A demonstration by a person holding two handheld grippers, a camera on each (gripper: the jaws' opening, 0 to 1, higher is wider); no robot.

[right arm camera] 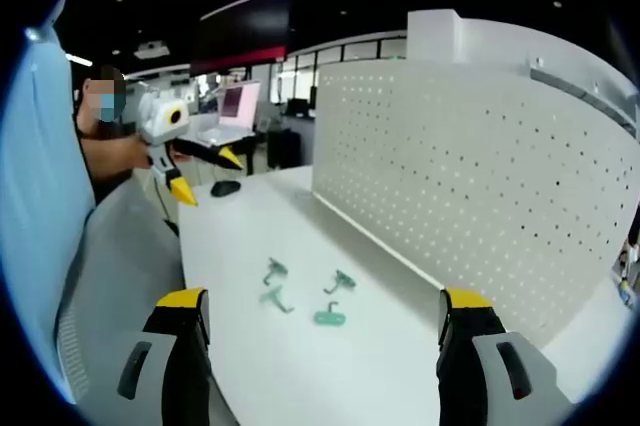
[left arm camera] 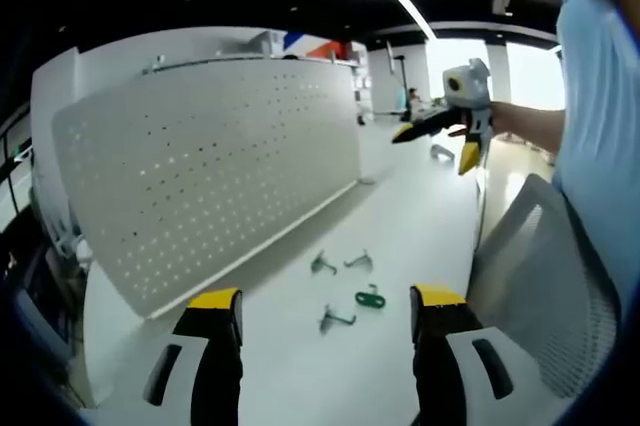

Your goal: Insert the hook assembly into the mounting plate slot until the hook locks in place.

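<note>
White table (left arm camera: 400,236) | four hooks (left arm camera: 345,291) lie loose at lower centre, near pegboard (left arm camera: 210,166) | left tongs (left arm camera: 325,311) and right tongs (right arm camera: 325,311) wide apart, empty | risk: small hooks may slide from a poor grip; misaligned prongs could miss holes.

Both cameras are looking from opposite ends along the white desk (left arm camera: 400,236), held back above it, sharing the pegboard (left arm camera: 210,166) and the scattered hooks (right arm camera: 300,291) between them.

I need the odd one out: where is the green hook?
In the left gripper view, the green hook lies on the white table, among three grey metal hooks.
</note>
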